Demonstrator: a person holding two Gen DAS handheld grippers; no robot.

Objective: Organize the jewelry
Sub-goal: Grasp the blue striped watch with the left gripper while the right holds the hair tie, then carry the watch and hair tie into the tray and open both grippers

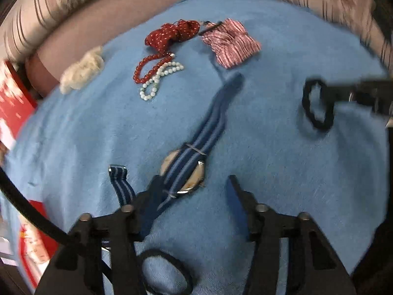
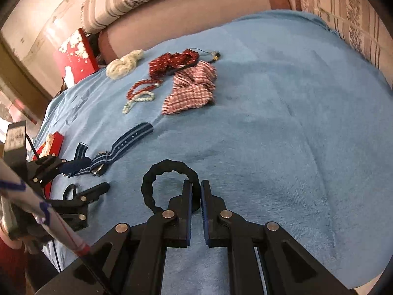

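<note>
On the blue blanket [image 2: 282, 113] lie one striped watch [image 1: 183, 170], two bead bracelets [image 1: 157, 73], three cloth scrunchies [image 2: 190, 89] and two black hair ties. The right hand-held gripper [image 2: 196, 196] pinches one black hair tie [image 2: 169, 184]. The left hand-held gripper [image 1: 194, 184] is spread wide around the watch.

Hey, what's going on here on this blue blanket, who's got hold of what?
A person with two handheld grippers is sorting accessories on a blue blanket. The right gripper is shut on a black hair tie. The left gripper is open over a blue striped watch, one finger on its strap. Red beads, white beads and fabric scrunchies lie grouped farther back.
</note>
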